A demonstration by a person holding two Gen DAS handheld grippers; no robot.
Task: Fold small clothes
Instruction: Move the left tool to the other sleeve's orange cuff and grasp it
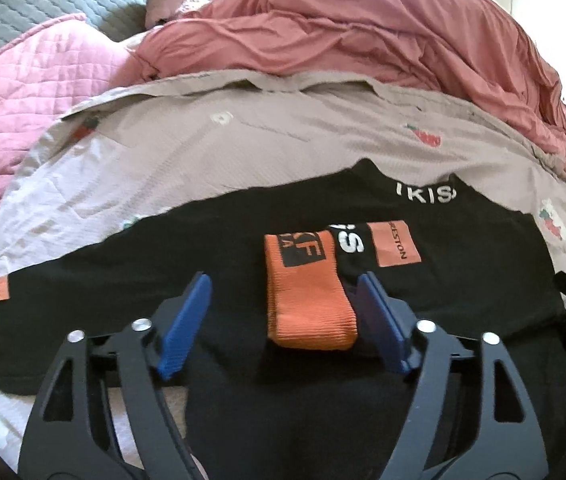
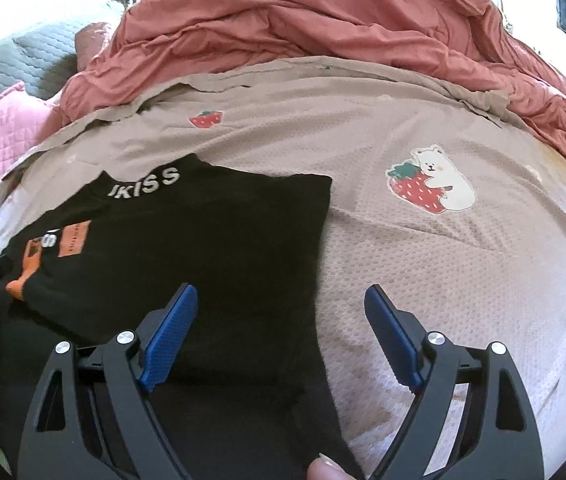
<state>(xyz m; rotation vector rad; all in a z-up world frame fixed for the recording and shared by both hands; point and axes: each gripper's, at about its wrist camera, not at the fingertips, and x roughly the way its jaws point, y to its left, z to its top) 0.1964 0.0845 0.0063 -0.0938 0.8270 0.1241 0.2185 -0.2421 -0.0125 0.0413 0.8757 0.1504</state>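
A black shirt point(image 1: 163, 280) with white lettering and orange patches lies flat on the beige strawberry-print sheet point(image 1: 283, 140). An orange ribbed cuff point(image 1: 307, 300) is folded onto its middle. My left gripper point(image 1: 285, 280) hovers open over it; the cuff lies between the blue pads, close to the right pad point(image 1: 379, 320), with a wide gap to the left one. In the right wrist view the shirt point(image 2: 203, 232) sits at the left, and my right gripper point(image 2: 281, 291) is open above the shirt's right edge with nothing gripped. Each gripper shows at the edge of the other's view.
A bunched red duvet point(image 1: 363, 40) fills the back of the bed. A pink quilted blanket point(image 1: 23, 92) and a grey quilted cover point(image 1: 43, 4) lie at the far left. The sheet with a bear-and-strawberry print point(image 2: 431, 180) stretches right of the shirt. A fingertip point(image 2: 325, 468) shows at the bottom.
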